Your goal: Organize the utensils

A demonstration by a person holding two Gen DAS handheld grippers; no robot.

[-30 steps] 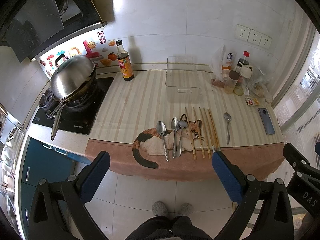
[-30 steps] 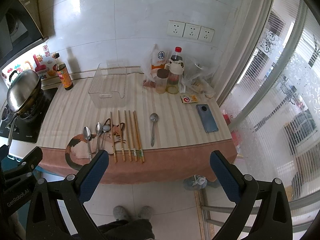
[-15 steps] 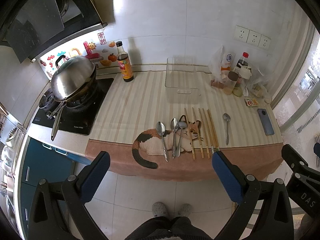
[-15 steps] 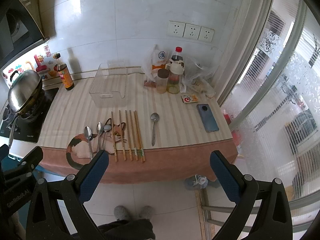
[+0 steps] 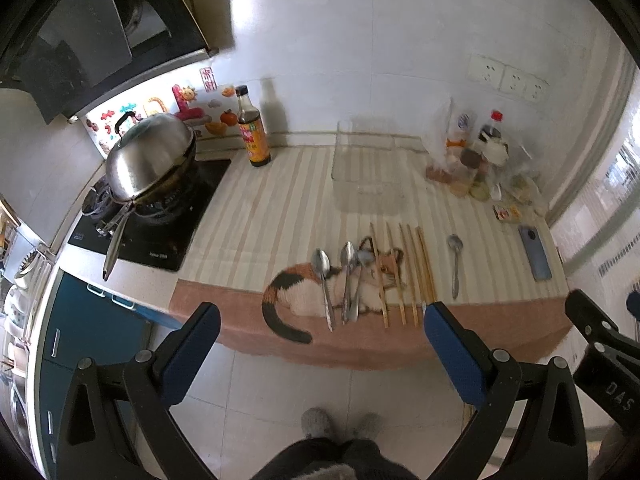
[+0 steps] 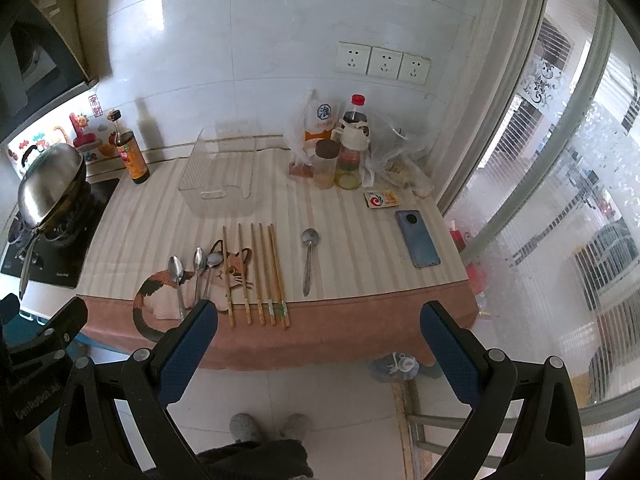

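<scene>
On the striped counter cloth lie three metal spoons (image 5: 344,280) over a cat picture, several wooden chopsticks (image 5: 404,272) beside them, and a lone spoon (image 5: 455,264) further right. A clear plastic bin (image 5: 368,176) stands behind them near the wall. The same spoons (image 6: 196,276), chopsticks (image 6: 260,272), lone spoon (image 6: 308,260) and bin (image 6: 218,172) show in the right wrist view. My left gripper (image 5: 320,344) and right gripper (image 6: 318,340) both hang open over the floor, short of the counter's front edge, holding nothing.
A lidded steel wok (image 5: 148,160) sits on the stove at left. A sauce bottle (image 5: 252,132) stands by the wall. Jars, bottles and bags (image 6: 340,152) crowd the back right, with a phone (image 6: 418,238) near the window. A person's slippered feet (image 5: 340,424) are below.
Both views have shifted slightly; the counter sits a little closer and higher in frame. Nothing on the counter has moved and both grippers stay open.
</scene>
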